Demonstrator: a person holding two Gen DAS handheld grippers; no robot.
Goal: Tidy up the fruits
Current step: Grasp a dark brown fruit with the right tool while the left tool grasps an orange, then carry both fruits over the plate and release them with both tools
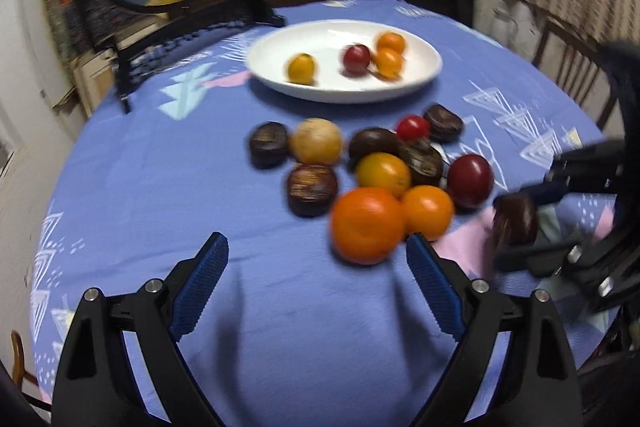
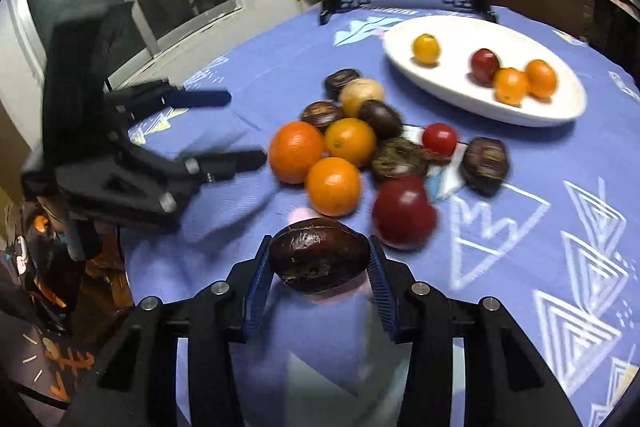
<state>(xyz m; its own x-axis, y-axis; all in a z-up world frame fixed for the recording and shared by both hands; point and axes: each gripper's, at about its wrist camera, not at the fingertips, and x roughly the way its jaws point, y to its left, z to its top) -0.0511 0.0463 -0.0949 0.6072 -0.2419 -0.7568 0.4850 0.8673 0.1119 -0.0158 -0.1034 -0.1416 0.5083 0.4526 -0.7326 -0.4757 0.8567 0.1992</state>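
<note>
Two views, left wrist first. The left gripper point(image 1: 316, 259) hangs with jaws spread wide and nothing between them. The large orange point(image 1: 367, 225) lies just ahead and toward its right finger, at the near edge of the fruit pile, so this hand is the nearer one for it. The white plate point(image 1: 344, 61), holding four small fruits, sits beyond the pile. At far right the right gripper point(image 1: 516, 227) clamps a dark brown fruit point(image 1: 515, 221).

From the right wrist, that dark brown fruit point(image 2: 318, 255) sits squarely between the blue pads point(image 2: 380, 275), long axis running across from pad to pad. The plate point(image 2: 460, 99) lies ahead and to the right, past the pile.
</note>
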